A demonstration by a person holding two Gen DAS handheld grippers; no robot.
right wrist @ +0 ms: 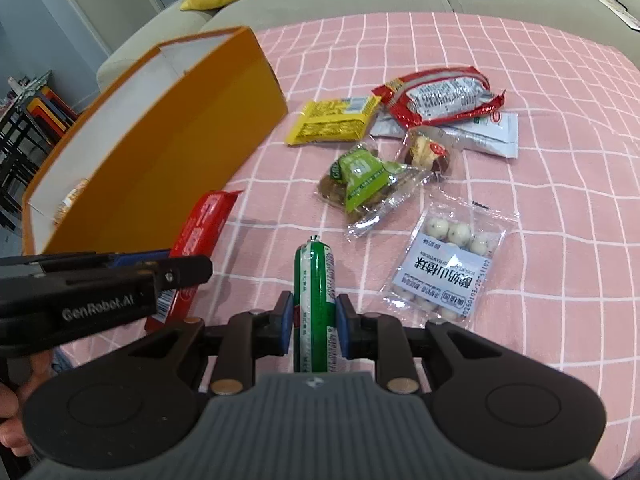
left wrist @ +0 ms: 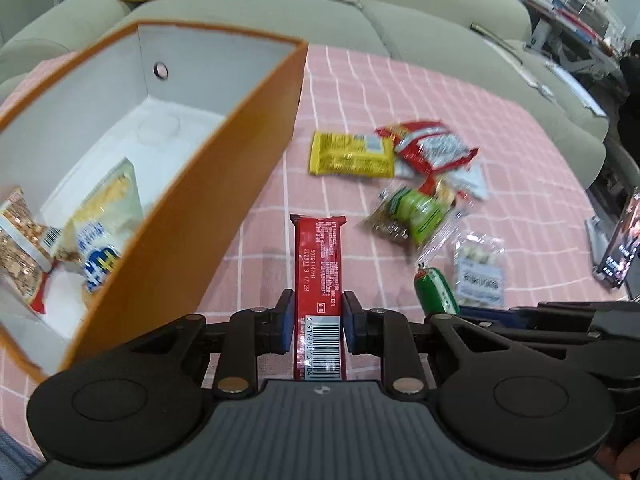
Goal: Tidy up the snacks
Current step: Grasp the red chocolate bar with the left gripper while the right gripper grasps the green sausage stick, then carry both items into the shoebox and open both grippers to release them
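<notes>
On the pink checked cloth (right wrist: 520,60) covering the tabletop, the loose snacks lie beside an orange box (left wrist: 224,184) that already holds two packets. The left gripper (left wrist: 318,320) has its jaws clamped on a red snack bar (left wrist: 318,264), held clear of the cloth just right of the box wall (barcode end toward the camera). The right gripper (right wrist: 311,322) has its jaws closed on a green sausage stick (right wrist: 314,280), near a clear bag of white balls (right wrist: 444,264), a green packet (right wrist: 362,180) and a yellow packet (right wrist: 332,122).
</notes>
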